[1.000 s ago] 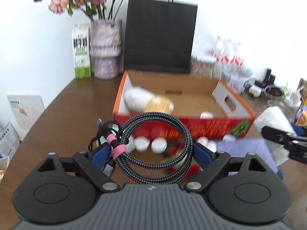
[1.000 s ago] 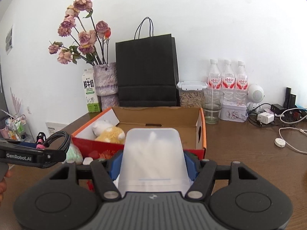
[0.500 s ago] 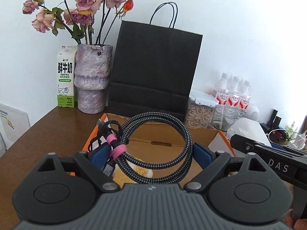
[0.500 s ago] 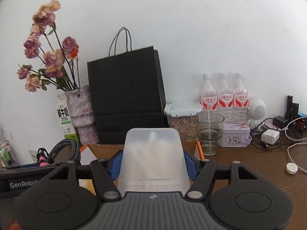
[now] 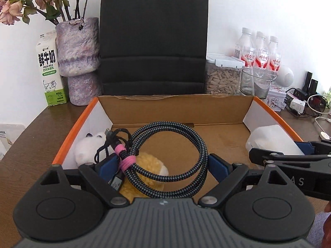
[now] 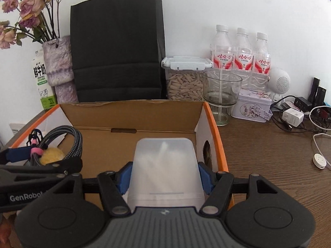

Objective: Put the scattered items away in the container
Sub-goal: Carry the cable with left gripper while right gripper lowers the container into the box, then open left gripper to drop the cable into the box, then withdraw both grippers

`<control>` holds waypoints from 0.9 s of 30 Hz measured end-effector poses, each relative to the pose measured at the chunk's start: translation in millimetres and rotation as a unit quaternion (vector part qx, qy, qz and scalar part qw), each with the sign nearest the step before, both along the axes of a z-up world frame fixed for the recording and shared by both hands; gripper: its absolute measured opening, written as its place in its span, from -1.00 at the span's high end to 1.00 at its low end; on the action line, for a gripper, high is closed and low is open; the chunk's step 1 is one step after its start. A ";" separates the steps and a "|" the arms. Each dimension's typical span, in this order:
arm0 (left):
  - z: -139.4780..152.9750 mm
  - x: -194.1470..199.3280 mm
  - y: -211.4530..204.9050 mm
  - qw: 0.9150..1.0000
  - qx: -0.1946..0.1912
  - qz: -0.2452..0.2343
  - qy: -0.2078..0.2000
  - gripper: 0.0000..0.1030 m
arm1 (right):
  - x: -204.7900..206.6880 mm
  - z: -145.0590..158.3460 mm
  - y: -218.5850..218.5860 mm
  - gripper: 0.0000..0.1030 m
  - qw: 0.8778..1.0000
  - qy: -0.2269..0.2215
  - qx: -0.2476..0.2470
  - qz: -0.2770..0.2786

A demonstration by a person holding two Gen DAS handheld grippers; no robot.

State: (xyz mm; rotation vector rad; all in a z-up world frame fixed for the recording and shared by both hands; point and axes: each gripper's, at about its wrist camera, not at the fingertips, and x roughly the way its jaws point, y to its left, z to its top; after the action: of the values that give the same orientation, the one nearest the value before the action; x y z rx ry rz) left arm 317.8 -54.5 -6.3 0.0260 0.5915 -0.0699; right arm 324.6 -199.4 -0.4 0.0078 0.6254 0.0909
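Observation:
My left gripper (image 5: 163, 162) is shut on a coiled black-and-white braided cable (image 5: 186, 136) bound with a pink tie, its blue pads pressing the coil's sides. It hangs over the left half of an open cardboard box (image 5: 175, 99) with an orange rim. In the box, under the cable, lie a white plush toy (image 5: 86, 148) and a yellow one (image 5: 151, 165). My right gripper (image 6: 164, 175) is shut on a translucent white plastic container (image 6: 163, 159) above the right half of the box (image 6: 132, 105). The cable (image 6: 62, 138) shows at the left of the right wrist view.
Behind the box stand a black paper bag (image 5: 153, 37), a purple vase (image 5: 78, 62) with dried flowers, a milk carton (image 5: 49, 70), a seed jar (image 6: 184, 80), a glass (image 6: 221, 95), three water bottles (image 6: 242, 60) and a tin (image 6: 252, 107). Chargers and cables (image 6: 300, 113) lie at the right.
Both grippers have moved forward and down with their loads, from in front of the box to above its inside. The grips have not changed.

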 end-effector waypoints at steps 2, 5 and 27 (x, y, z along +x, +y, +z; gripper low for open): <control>-1.1 -1.9 -0.3 1.000 0.008 0.001 0.001 -0.79 | -1.4 -1.9 2.5 -0.25 1.000 0.001 -0.009 0.007; -5.8 -5.8 -3.9 0.999 0.037 0.003 0.001 -0.79 | -4.2 -6.1 10.2 -0.25 0.999 0.001 -0.046 0.018; 10.4 -39.8 9.6 0.999 0.006 0.041 -0.021 -0.96 | -25.2 11.5 -4.1 -0.72 0.999 -0.016 0.000 0.031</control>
State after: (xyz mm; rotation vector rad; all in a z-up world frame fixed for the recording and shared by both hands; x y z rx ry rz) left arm 278.0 -44.8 4.2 0.0151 0.5501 0.0142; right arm 299.5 -203.5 11.1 -0.0133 0.5943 0.1513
